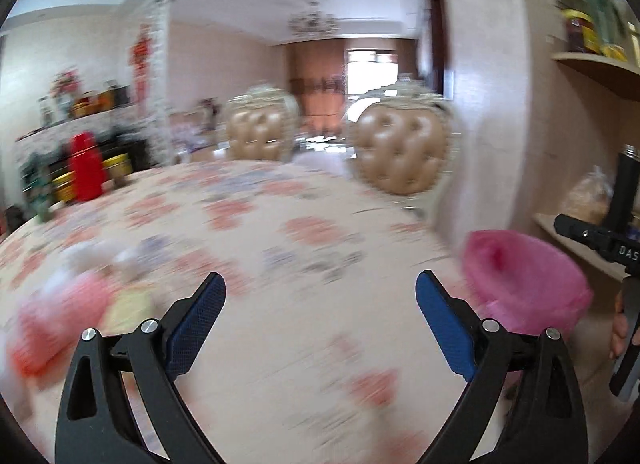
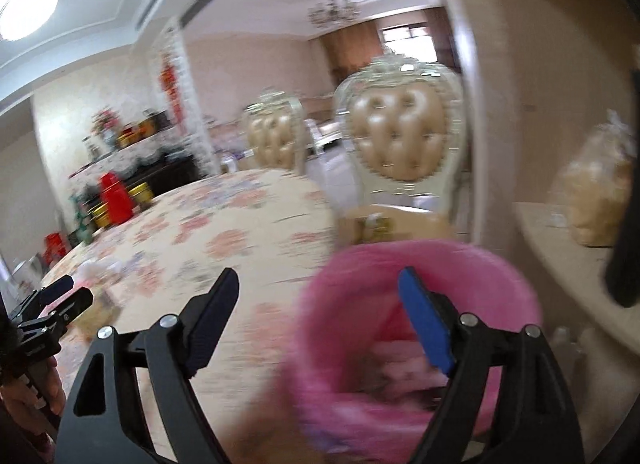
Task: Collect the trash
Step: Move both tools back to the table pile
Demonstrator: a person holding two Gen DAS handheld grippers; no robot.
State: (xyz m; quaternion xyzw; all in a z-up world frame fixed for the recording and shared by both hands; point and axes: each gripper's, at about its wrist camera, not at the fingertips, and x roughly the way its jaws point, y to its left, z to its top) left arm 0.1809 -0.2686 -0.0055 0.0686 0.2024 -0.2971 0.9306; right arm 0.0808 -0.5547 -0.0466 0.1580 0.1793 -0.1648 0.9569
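Observation:
Both views are blurred by motion. My left gripper (image 1: 320,284) is open and empty above the flowered tablecloth (image 1: 248,224). Blurred trash lies to its left: pink and red wrappers (image 1: 52,328), a pale yellow piece (image 1: 128,308) and white crumpled bits (image 1: 100,256). A bin lined with a pink bag (image 1: 528,280) stands at the table's right edge. My right gripper (image 2: 320,280) is open and empty, with its right finger over the pink bin (image 2: 400,344), which holds some trash. The left gripper (image 2: 60,296) shows at the far left of the right wrist view.
Two tufted tan chairs (image 1: 400,148) (image 1: 260,132) stand at the table's far side. A red jug (image 1: 86,168) and yellow tins (image 1: 64,186) sit at the far left. A shelf (image 2: 560,232) with a bagged food item (image 2: 596,200) is at the right.

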